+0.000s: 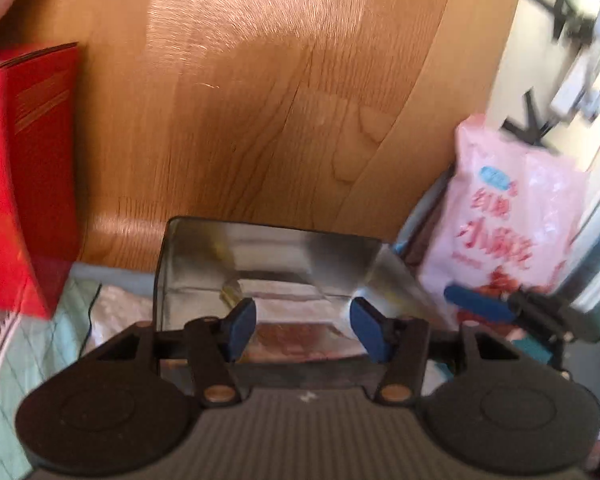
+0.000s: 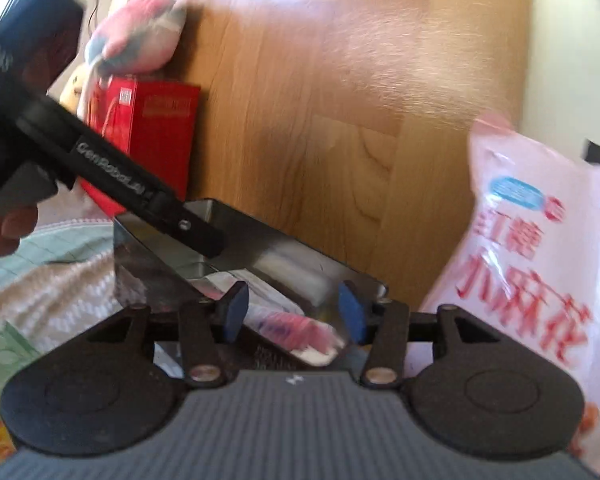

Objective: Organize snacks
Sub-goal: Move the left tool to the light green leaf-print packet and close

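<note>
Shiny metal tin (image 1: 268,272) open-topped at the centre of both views, at the foot of a wooden board (image 1: 260,100), small wrapped snacks (image 2: 292,328) lying on its floor: seemingly the collecting box for the tidy-up. Pink snack bag (image 1: 512,216) leaning upright at three o'clock of the tin in the left wrist view, propped against the board's edge and near the tin's right wall, probably waiting its turn. Red carton (image 1: 28,168) standing at nine o'clock, well apart from the tin; a soft pink-and-grey pouch (image 2: 140,32) behind that carton at eleven o'clock in the right wrist view. Pale green quilted cloth (image 1: 32,344) under everything, at seven o'clock. Left gripper (image 1: 302,330) tipped downward over the tin's near edge, blue pads spread, nothing pinched between them, no contact visible. Right gripper (image 2: 295,317) likewise angled down toward the tin from its right, fingers apart and empty, pads clear of the wrappers below. A hand (image 2: 0,236) visible at nine o'clock in the right wrist view, wrapped round the left tool's handle. Much motion blur, so wrapper labels unreadable.
</note>
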The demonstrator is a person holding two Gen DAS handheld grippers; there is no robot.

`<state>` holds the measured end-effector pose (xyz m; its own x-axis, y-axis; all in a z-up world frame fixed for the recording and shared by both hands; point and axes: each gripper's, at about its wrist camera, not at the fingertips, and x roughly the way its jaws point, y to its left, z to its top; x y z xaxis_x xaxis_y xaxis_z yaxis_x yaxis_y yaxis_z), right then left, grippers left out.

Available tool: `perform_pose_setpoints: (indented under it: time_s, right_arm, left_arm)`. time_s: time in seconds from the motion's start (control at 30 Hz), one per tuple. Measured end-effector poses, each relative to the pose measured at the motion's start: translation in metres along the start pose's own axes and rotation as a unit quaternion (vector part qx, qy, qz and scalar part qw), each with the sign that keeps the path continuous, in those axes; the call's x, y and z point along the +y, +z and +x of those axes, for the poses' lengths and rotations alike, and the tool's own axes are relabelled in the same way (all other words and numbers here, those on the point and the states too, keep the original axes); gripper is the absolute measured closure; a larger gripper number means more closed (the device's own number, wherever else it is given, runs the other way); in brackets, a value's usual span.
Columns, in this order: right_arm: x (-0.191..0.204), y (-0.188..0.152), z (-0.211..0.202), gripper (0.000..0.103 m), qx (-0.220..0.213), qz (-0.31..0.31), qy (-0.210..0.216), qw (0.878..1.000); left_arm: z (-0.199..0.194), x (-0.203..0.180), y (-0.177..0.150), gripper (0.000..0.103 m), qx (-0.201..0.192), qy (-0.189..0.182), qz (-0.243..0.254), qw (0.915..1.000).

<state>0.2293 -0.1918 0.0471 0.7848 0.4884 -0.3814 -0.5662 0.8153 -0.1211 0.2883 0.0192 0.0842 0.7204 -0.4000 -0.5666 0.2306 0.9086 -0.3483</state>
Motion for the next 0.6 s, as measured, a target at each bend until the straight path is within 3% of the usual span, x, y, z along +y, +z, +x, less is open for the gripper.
perform_pose_setpoints:
  time_s: [0.13,0.33,0.43,0.5,0.57,0.6]
  right_arm:
    - [-0.021,-0.028,-0.039,0.05,0.028,0.111,0.042,0.993]
    - [-0.04,-0.086,-0.085,0.051,0.092,0.273,0.073,0.955]
    - [-0.041,-0.102,-0.093,0.052,0.1,0.333,0.088,0.933]
    - [-0.04,-0.106,-0.097,0.061,0.095,0.362,0.104,0.921]
    - [-0.036,-0.111,-0.096,0.072,0.102,0.379,0.117,0.912]
    - [-0.034,-0.11,-0.096,0.073,0.1,0.381,0.118,0.912]
  left_arm:
    - [-0.033,-0.004,-0.023,0.05,0.004,-0.045,-0.01,0.9989]
    - [-0.032,-0.052,-0.073,0.05,0.096,-0.106,0.0,0.9898]
    - [-0.019,-0.072,-0.09,0.048,0.131,-0.095,0.007,0.9868]
    - [-0.01,-0.077,-0.099,0.045,0.15,-0.057,-0.002,0.987]
    - [-0.002,-0.076,-0.108,0.047,0.169,-0.054,-0.029,0.9836]
    - [0.0,-0.075,-0.112,0.048,0.173,-0.052,-0.038,0.9828]
